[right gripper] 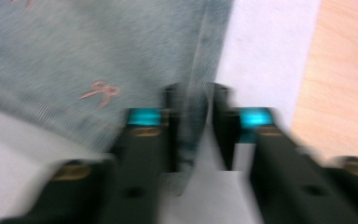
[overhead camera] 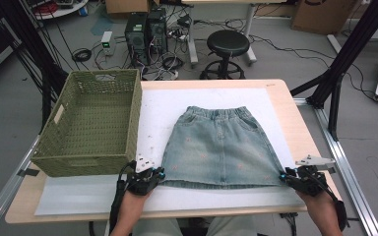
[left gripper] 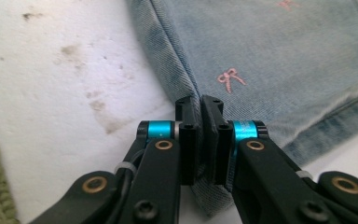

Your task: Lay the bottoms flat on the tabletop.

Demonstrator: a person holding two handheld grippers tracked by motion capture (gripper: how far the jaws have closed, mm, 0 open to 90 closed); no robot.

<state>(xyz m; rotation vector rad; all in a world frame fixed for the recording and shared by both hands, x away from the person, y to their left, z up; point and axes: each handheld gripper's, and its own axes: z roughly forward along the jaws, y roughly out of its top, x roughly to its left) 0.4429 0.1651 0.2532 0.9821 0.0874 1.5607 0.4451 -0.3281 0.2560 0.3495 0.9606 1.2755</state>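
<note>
skirt: light-blue denim skirt [overhead camera: 220, 147] with small pink bow prints lay flat on the white mat [overhead camera: 157, 105], elastic waistband at the far side, hem toward the person
skirt place: middle of the mat, just right of the basket, not touching it
left gripper: left gripper [overhead camera: 153, 175] sat at the skirt's near left hem corner; in the left gripper view [left gripper: 200, 135] its jaws were pinched tight on the side seam of the denim, fabric sandwiched between the pads
right gripper: right gripper [overhead camera: 289, 175] sat at the near right hem corner; right gripper view [right gripper: 195, 130] was blurred, the skirt's edge ran up between the jaws, jaws parted with a visible gap on one side, not clamped on the cloth
hands: left hand [overhead camera: 130, 209] and right hand [overhead camera: 322, 209] came in from the near edge of the table, well apart, one at each corner of the hem
basket: green woven basket [overhead camera: 92, 125] stood on the table's left part, upright, nothing seen inside
mat: stained with brownish marks near the skirt's left side
table: wooden table [overhead camera: 302, 128] top showed around the mat
</note>
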